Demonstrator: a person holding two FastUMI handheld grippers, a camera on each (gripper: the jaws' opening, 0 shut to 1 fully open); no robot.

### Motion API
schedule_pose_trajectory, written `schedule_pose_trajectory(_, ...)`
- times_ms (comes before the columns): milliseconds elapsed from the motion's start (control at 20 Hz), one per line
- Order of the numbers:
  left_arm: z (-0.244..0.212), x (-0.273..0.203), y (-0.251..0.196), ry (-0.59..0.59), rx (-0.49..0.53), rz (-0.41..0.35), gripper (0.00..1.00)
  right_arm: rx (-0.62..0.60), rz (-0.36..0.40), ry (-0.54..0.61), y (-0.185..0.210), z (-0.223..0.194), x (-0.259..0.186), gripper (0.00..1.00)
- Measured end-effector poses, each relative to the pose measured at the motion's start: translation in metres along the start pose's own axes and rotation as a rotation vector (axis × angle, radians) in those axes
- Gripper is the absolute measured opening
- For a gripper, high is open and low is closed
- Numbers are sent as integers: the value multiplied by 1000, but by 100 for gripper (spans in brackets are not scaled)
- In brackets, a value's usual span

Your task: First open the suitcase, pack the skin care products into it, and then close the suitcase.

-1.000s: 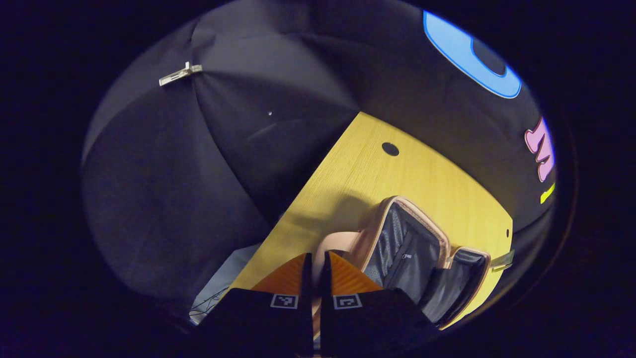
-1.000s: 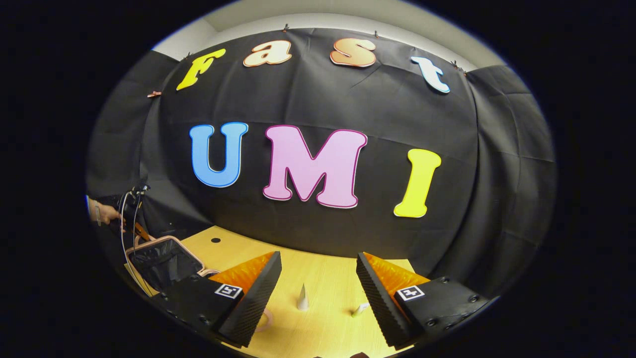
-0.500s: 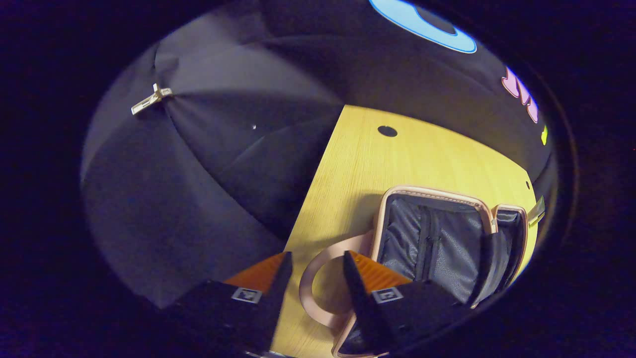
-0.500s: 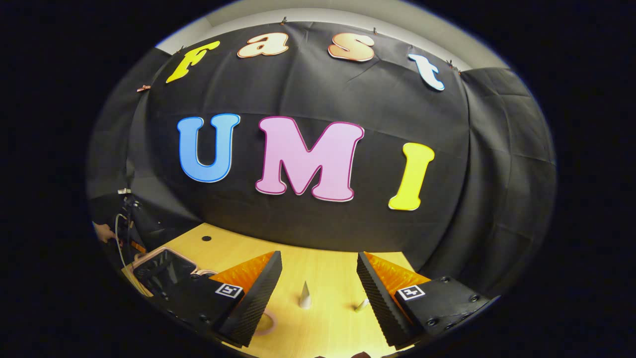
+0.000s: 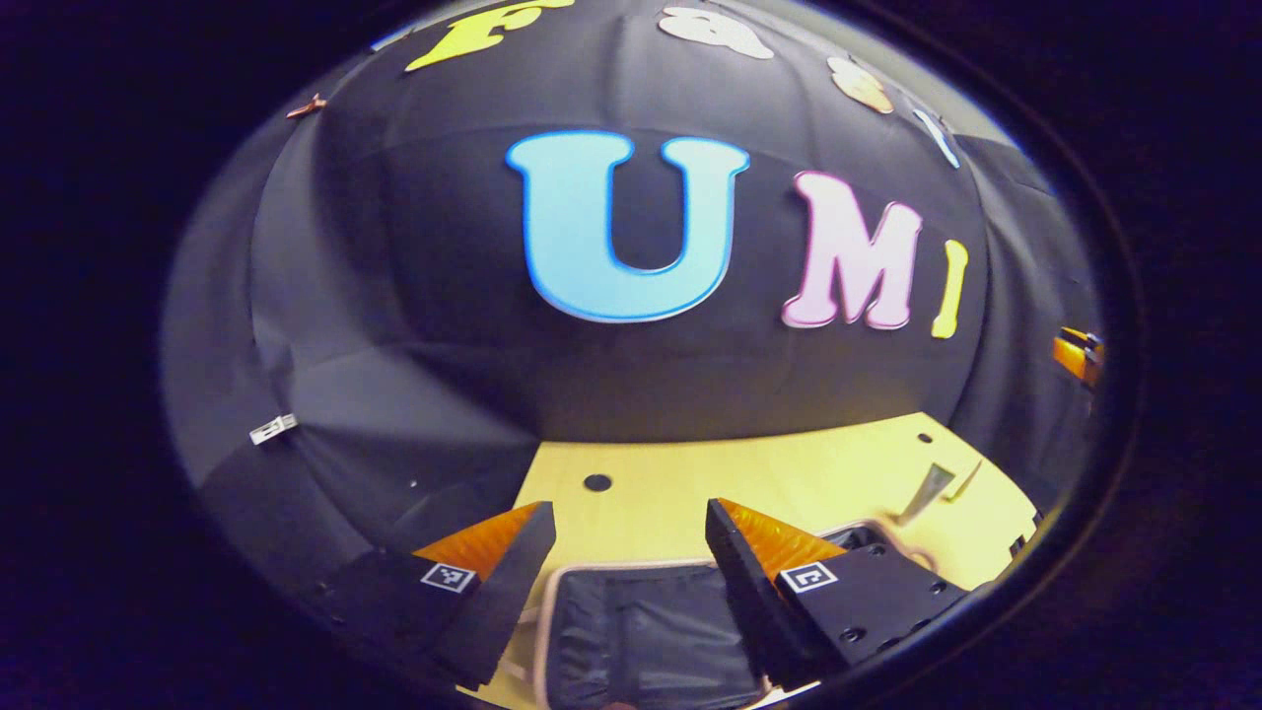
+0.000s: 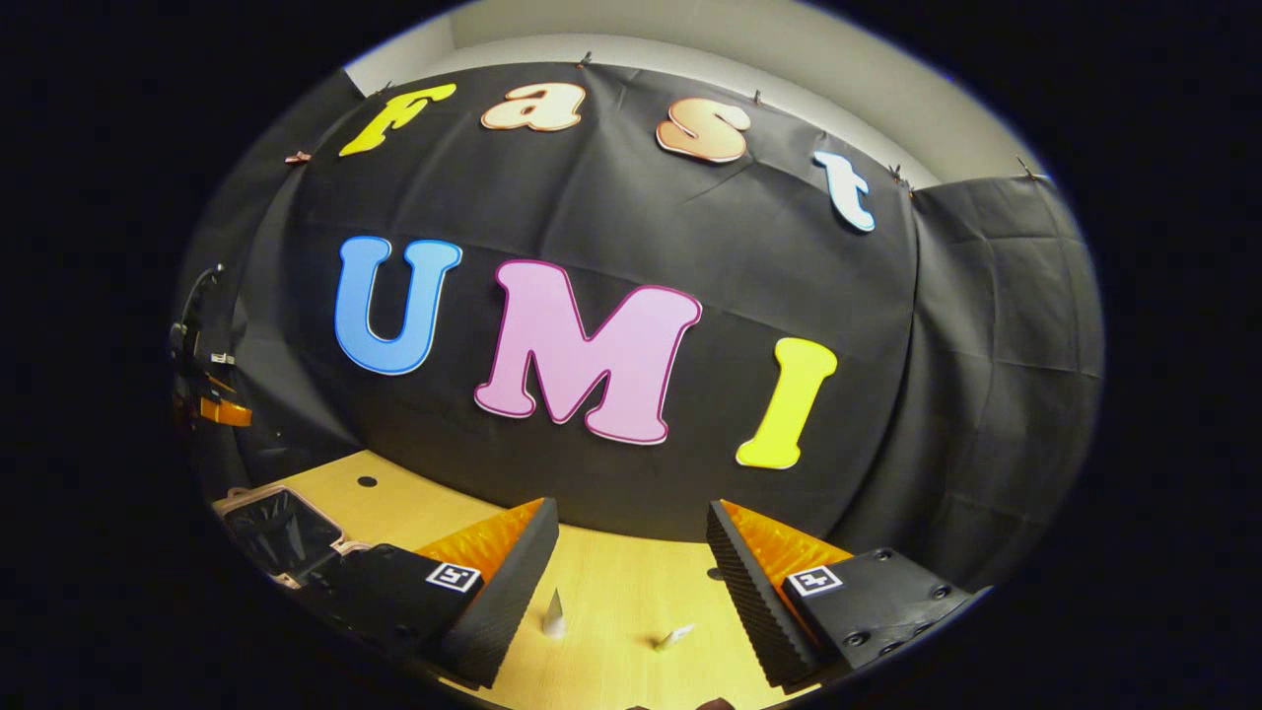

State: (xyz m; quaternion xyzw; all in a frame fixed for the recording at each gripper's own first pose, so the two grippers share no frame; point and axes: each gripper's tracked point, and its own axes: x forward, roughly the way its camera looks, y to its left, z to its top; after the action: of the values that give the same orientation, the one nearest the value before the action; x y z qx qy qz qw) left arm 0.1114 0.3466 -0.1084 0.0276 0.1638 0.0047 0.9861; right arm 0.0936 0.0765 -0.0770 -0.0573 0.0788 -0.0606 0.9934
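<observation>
**Two grippers free, suitcase lying open**

Both grippers stand with their jaws spread and nothing between them. A second ago the left gripper (image 5: pixel 631 552) was pinched tight at the suitcase's pink handle loop; half a second ago it had parted around that loop, and now it has swung up and away, looking across the wooden table (image 5: pixel 789 473) toward the booth wall. The suitcase (image 5: pixel 641 631) lies below its fingers, lid laid back, dark lining exposed. From the right gripper view the same case (image 6: pixel 271 528) sits at the table's left end, open.

The right gripper (image 6: pixel 631 562) hovers over the table with two small pale skin care products ahead of it: a cone-shaped tube (image 6: pixel 554 613) standing upright, and a second tube (image 6: pixel 674 638) lying on its side nearby.

I'd judge the opening step finished; packing comes next, and the standing tube looks easy to tip.
</observation>
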Motion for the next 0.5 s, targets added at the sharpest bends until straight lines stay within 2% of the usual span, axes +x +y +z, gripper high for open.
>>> schedule_pose_trajectory(100, 17, -6, -74, -51, -22, -141, 96, -5, 10, -25, -3, 6, 1, 96)
schedule_pose_trajectory(300, 13, -4, -210, -24, -61, -409, 96, 28, 38, -43, -12, 6, 2, 96)
schedule_pose_trajectory(400, -9, 0, -268, 37, -48, -503, 96, 51, 47, -41, -20, 0, 2, 96)
schedule_pose_trajectory(500, -37, 16, -317, 106, -15, -553, 96, 35, 55, -43, -28, -8, 3, 96)
